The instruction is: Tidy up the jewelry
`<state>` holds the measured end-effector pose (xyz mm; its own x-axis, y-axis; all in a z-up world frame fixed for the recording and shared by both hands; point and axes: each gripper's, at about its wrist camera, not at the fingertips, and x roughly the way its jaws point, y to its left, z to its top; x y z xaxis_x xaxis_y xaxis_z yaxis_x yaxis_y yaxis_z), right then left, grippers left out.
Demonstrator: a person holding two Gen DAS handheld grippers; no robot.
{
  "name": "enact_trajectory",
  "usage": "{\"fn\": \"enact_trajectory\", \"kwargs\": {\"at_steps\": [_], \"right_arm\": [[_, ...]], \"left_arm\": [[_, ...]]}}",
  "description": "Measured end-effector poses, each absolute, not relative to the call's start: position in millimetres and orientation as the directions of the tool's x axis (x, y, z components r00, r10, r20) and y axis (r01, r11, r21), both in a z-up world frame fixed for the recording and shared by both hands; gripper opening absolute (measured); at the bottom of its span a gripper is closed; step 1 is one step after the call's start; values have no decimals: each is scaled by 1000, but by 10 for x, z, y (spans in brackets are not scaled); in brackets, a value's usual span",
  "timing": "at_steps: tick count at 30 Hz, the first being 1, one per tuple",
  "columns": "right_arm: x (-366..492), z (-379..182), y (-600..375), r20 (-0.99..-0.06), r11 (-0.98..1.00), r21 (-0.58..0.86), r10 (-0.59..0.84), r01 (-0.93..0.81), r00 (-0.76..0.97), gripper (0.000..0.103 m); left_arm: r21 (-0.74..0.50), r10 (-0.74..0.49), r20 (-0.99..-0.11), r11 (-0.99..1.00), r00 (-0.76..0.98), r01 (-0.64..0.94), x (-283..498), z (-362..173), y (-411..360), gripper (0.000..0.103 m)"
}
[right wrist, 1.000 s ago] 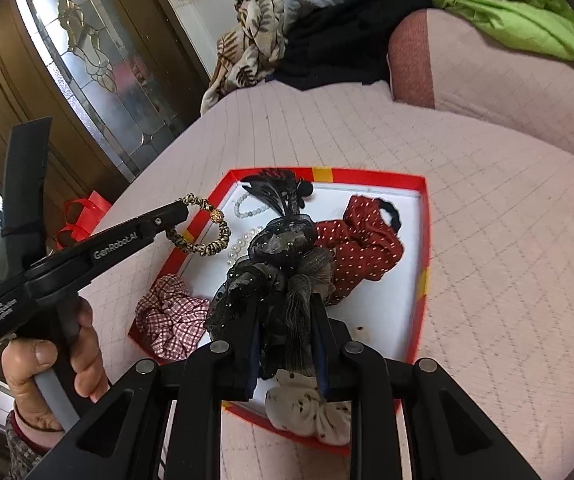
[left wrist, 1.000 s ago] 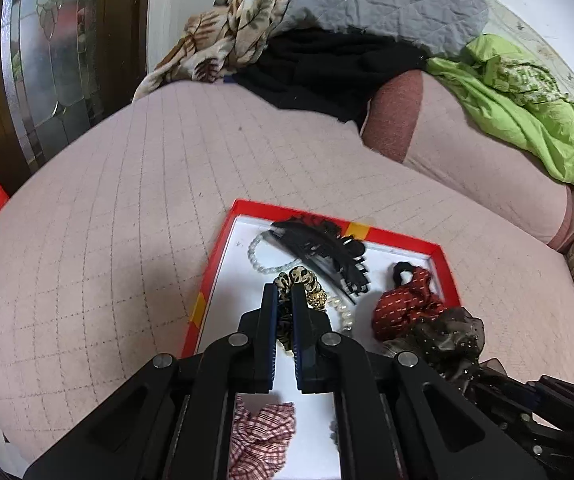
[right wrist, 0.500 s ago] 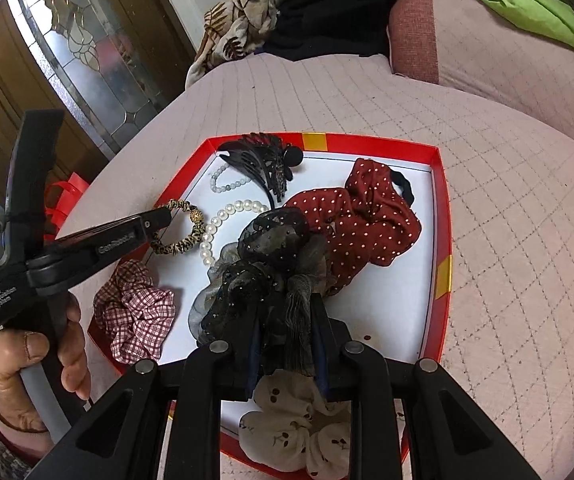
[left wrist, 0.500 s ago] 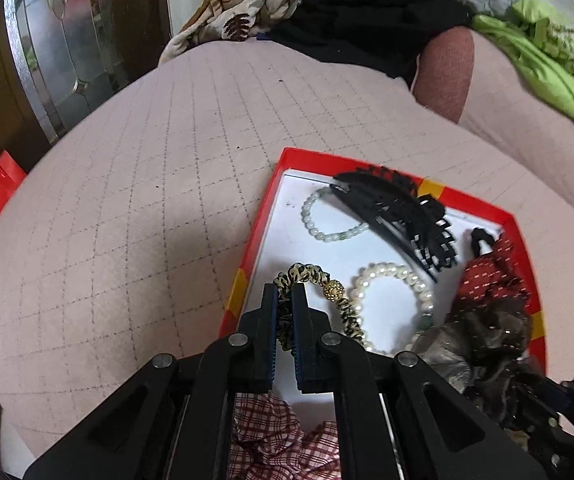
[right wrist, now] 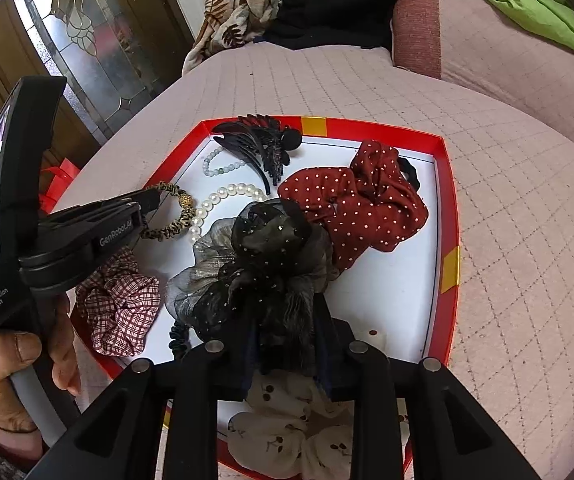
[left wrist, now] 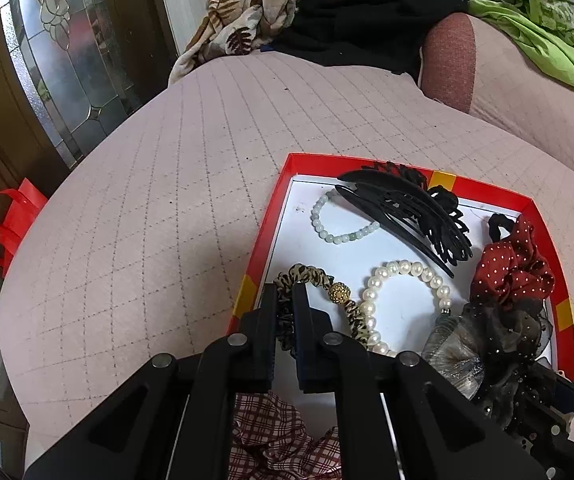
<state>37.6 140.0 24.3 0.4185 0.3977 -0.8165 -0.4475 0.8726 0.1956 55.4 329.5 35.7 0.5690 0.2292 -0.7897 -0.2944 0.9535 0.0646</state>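
Note:
A red-rimmed white tray (left wrist: 283, 196) (right wrist: 449, 208) lies on the pink quilted sofa seat. My left gripper (left wrist: 285, 294) (right wrist: 149, 200) is shut on a leopard-print hair tie with a gold bead (left wrist: 337, 292) (right wrist: 179, 216), low over the tray's left edge. My right gripper (right wrist: 283, 308) is shut on a black and grey gauze scrunchie (right wrist: 263, 260) (left wrist: 499, 332), which rests in the tray's middle. In the tray also lie a white pearl bracelet (left wrist: 407, 272) (right wrist: 223, 196), a pale green bead bracelet (left wrist: 335, 232), a black hair claw (left wrist: 411, 212) (right wrist: 259, 144) and a red dotted scrunchie (left wrist: 515, 264) (right wrist: 359, 204).
A plaid scrunchie (right wrist: 123, 300) (left wrist: 279, 436) and a cream printed scrunchie (right wrist: 287, 436) lie at the tray's near end. Clothes (left wrist: 359, 20) are piled at the sofa's back, a green cloth (left wrist: 547, 28) on the right. A glass door (left wrist: 59, 56) and a red bag (left wrist: 7, 224) stand left.
Both grippers have come down toward the tray with their items. The leopard hair tie now hangs close to the tray floor, and the gauze scrunchie has settled onto it.

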Motion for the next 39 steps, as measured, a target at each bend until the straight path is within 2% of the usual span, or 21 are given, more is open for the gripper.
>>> {"fn": "enact_trajectory", "kwargs": {"at_steps": [4, 9, 12, 14, 17, 27, 34, 36, 39], "right_arm": [[332, 292, 1408, -807, 870, 179, 397, -459, 438, 35], [252, 395, 1393, -790, 867, 174, 406, -466, 460, 52], [210, 461, 1364, -778, 869, 178, 411, -461, 475, 58], [187, 496, 1349, -772, 870, 180, 413, -459, 482, 60], [136, 544, 1295, -766, 872, 184, 417, -454, 490, 61], [-103, 684, 1011, -749, 885, 186, 409, -427, 521, 62], [-361, 745, 645, -752, 912, 144, 353, -384, 557, 64], [-456, 766, 531, -752, 918, 134, 340, -374, 564, 64], [-610, 814, 365, -750, 927, 115, 317, -357, 581, 65]], "left_arm": [[62, 229, -783, 954, 578, -295, 555, 382, 3287, 8], [56, 221, -777, 957, 590, -284, 530, 412, 3252, 11], [45, 211, -769, 959, 603, -278, 499, 451, 3232, 26], [37, 206, -756, 961, 621, -273, 462, 503, 3208, 43], [36, 205, -734, 964, 648, -264, 409, 581, 3155, 53], [67, 227, -694, 965, 683, -253, 230, 702, 2922, 56], [109, 282, -601, 956, 747, -274, -150, 920, 2636, 71], [120, 299, -570, 952, 765, -282, -289, 1004, 2534, 72], [139, 349, -500, 936, 792, -324, -582, 1138, 2373, 87]]}}
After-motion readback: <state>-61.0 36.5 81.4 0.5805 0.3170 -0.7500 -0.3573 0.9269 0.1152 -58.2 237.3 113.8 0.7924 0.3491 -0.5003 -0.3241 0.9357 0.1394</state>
